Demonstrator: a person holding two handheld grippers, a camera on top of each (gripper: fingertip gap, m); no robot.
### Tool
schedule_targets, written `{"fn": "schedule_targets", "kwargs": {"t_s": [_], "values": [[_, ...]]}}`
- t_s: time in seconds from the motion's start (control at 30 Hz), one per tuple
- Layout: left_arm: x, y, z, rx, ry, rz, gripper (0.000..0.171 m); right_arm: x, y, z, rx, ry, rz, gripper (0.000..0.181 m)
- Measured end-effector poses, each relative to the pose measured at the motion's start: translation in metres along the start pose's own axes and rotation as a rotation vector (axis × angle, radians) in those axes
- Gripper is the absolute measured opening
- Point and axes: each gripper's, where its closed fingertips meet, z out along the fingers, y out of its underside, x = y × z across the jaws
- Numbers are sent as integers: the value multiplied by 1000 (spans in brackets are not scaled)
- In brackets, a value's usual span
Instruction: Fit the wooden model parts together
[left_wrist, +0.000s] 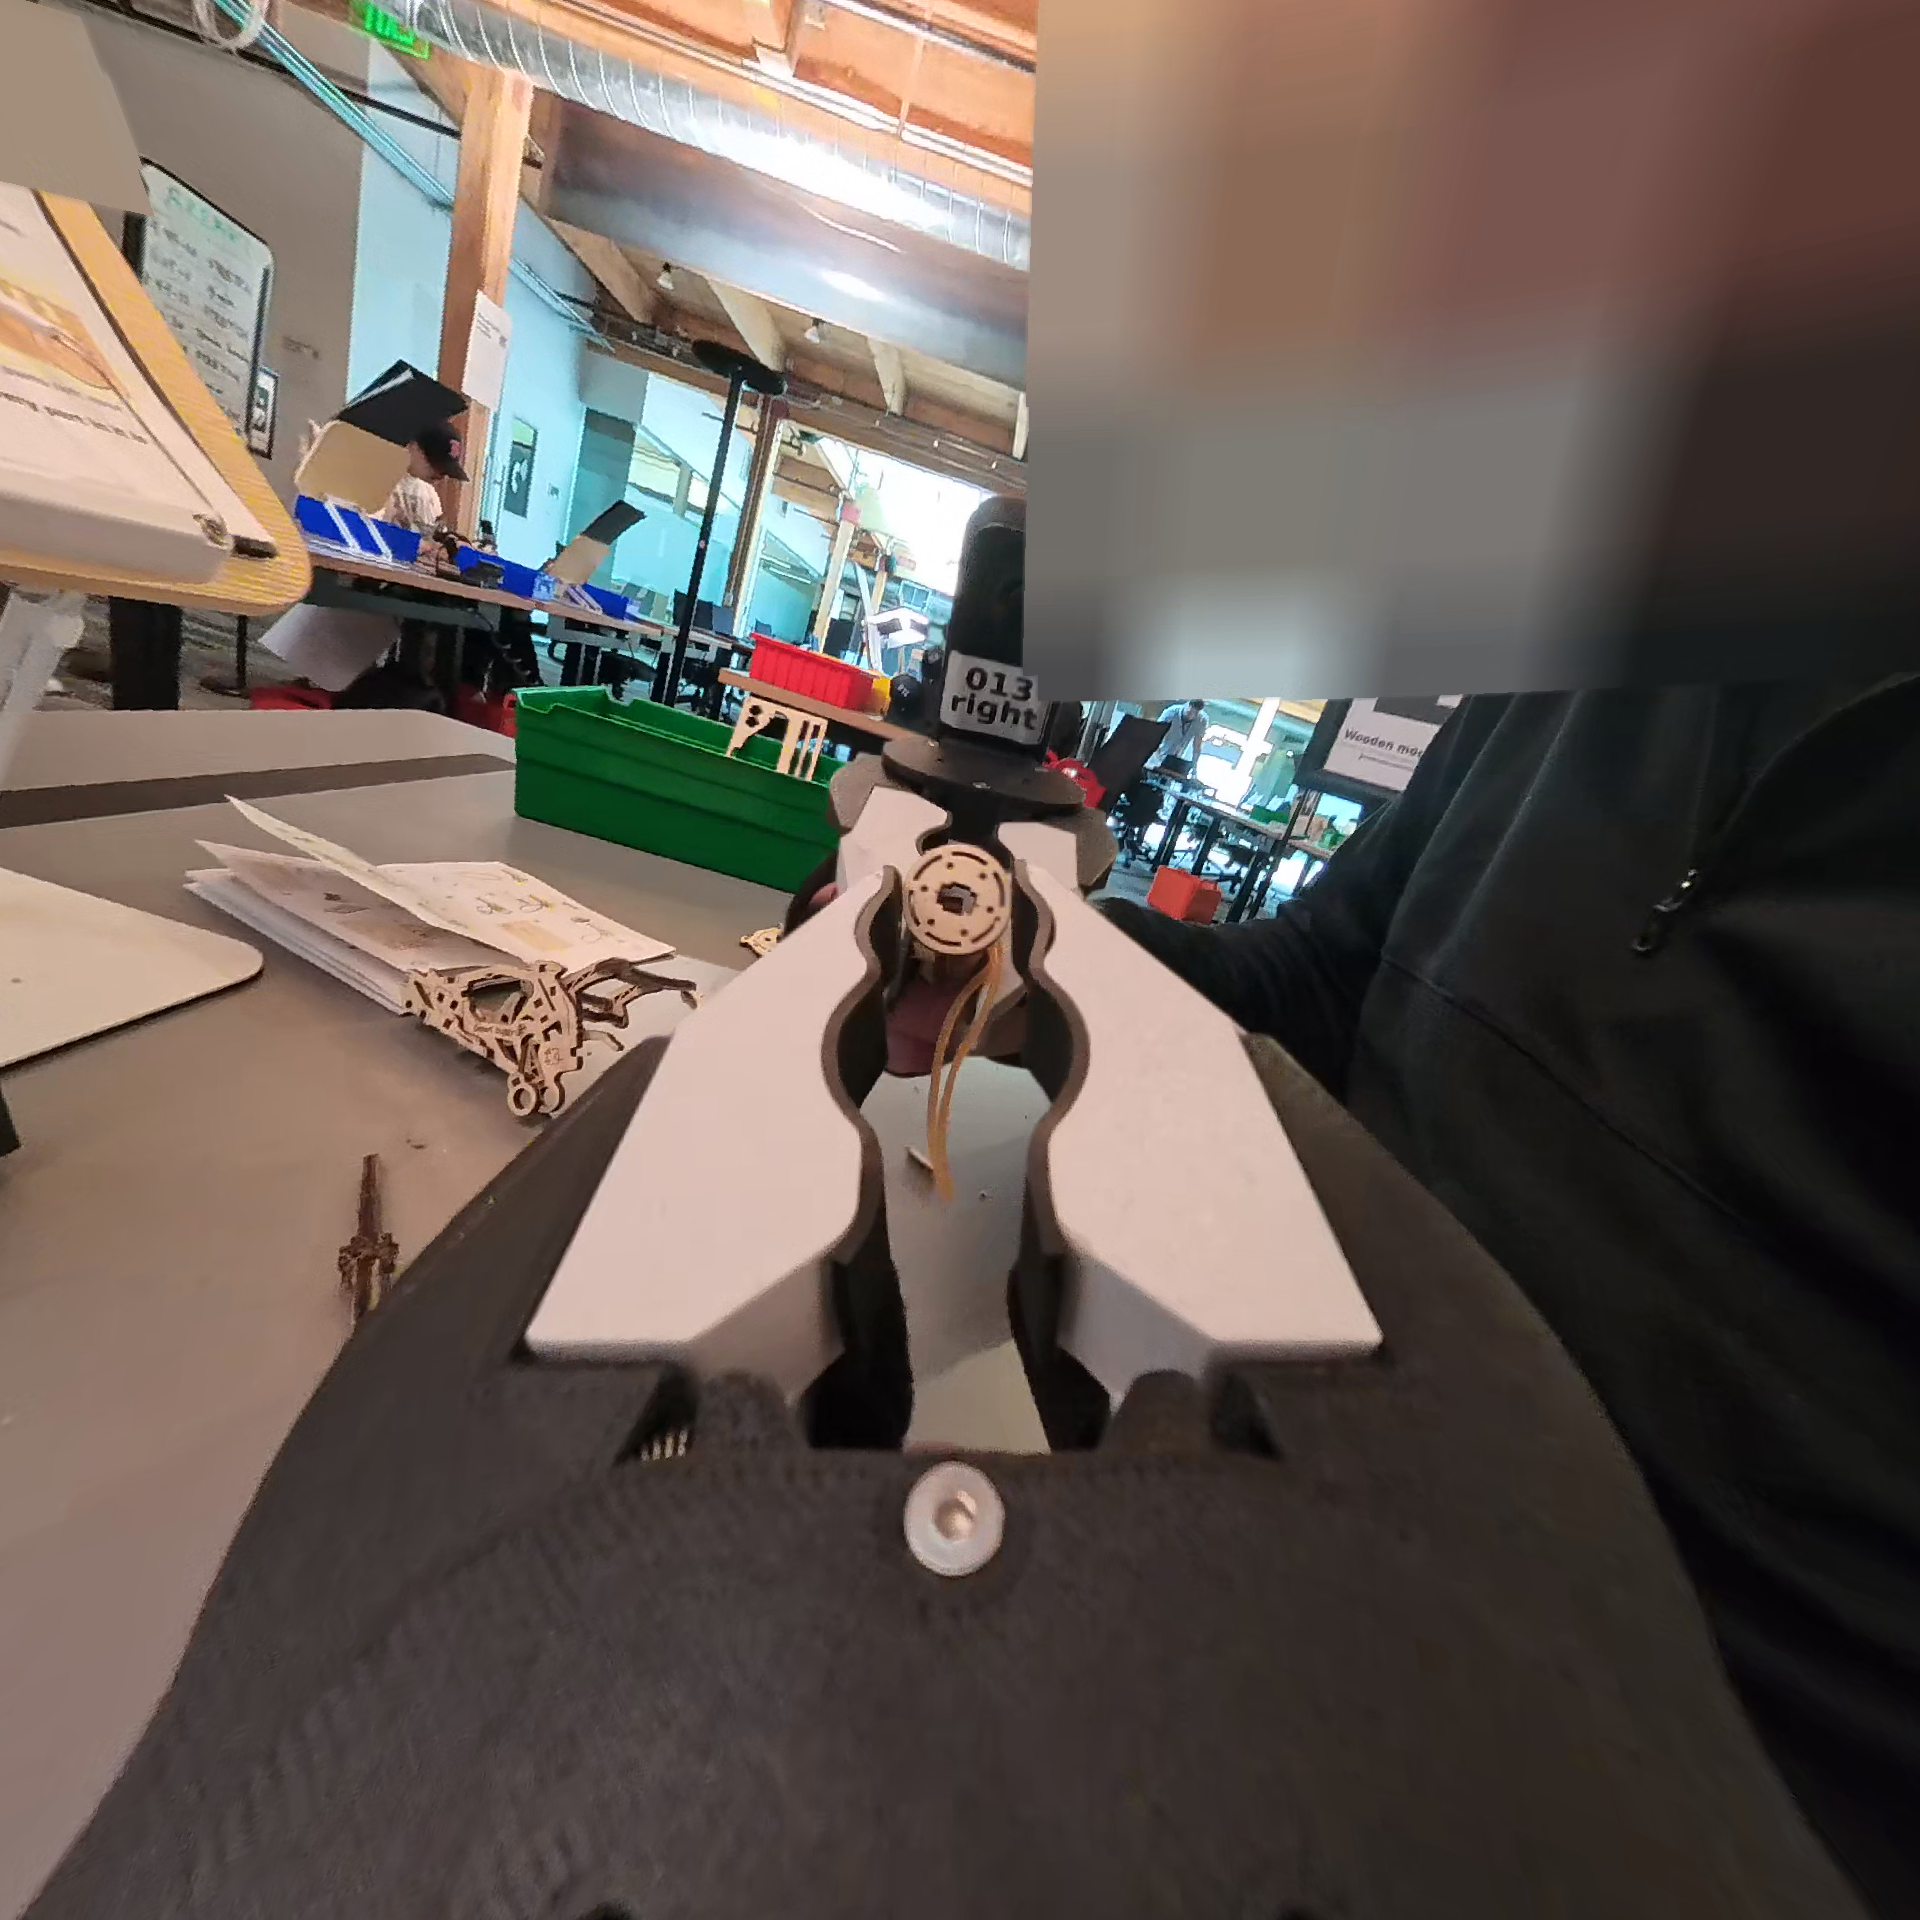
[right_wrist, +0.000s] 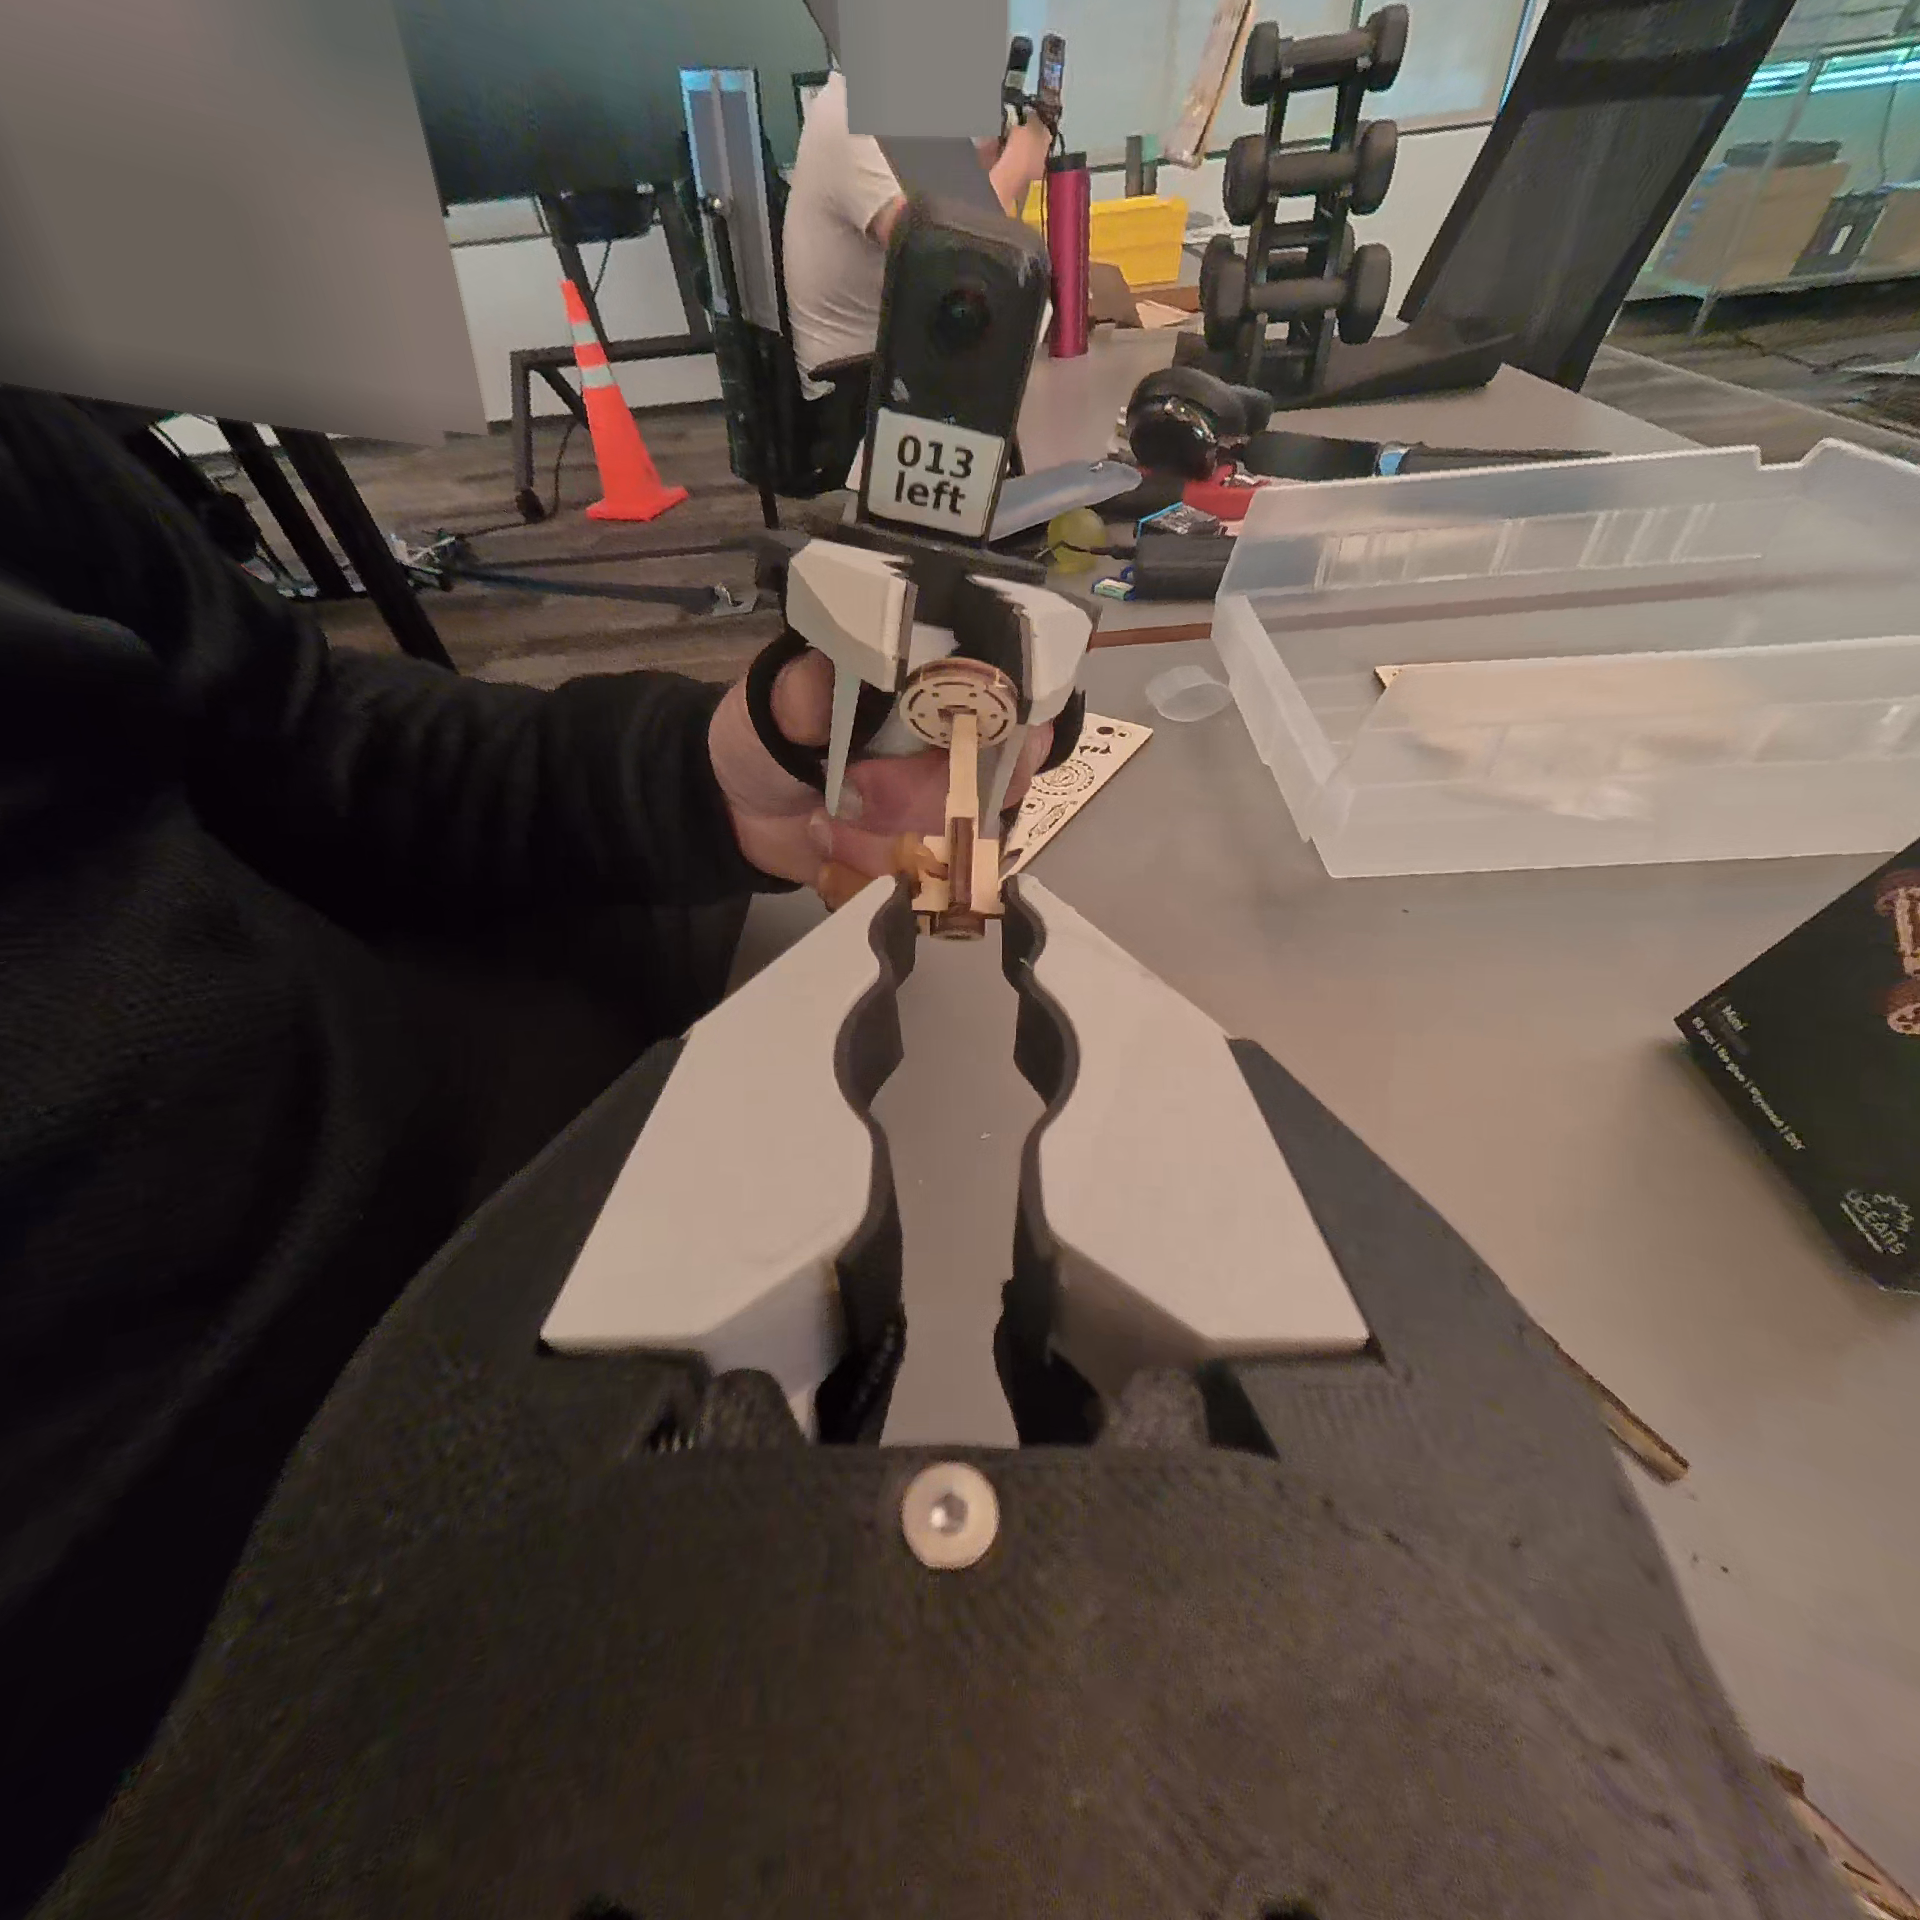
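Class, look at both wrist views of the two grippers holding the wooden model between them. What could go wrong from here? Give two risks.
1. The left gripper pinches the round wooden disc only at its fingertips, so a push along the thin wooden shaft might twist it loose.
2. The right gripper holds a small end piece; loose rubber bands dangling below could snag or slip off.

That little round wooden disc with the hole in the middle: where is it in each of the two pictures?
Left wrist view: the round wooden disc sits just above centre, clamped at the tips of the near fingers.
Right wrist view: the disc sits above centre, farther off, held by the far gripper on a wooden shaft.
Shared landmark: the grey table.
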Motion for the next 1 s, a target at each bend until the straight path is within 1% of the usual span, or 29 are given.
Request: {"fn": "schedule_targets", "kwargs": {"t_s": [0.23,0.33,0.53,0.7,0.77,0.8,0.87,1.0], "values": [[0,-7,0,87,48,-91,18,0,-6,1,-53,21,-3,13],[-2,-5,1,82,41,-92,18,2,-1,2,-111,41,14,14],[-1,1,4,-22,-1,7,18,-1,2,-2,-150,20,33,14],[-1,6,5,-128,-53,114,18,-1,5,-4,-209,35,-8,14],[-2,15,7,-213,-87,183,19,-1,7,-4,-231,42,-11,14],[0,16,9,-227,-86,197,18,-1,6,-4,-227,38,-9,14],[5,10,12,-188,-56,179,18,-5,3,-1,-196,21,-9,14],[6,3,12,-131,-48,157,18,-5,-4,1,-138,24,-11,13]]}}
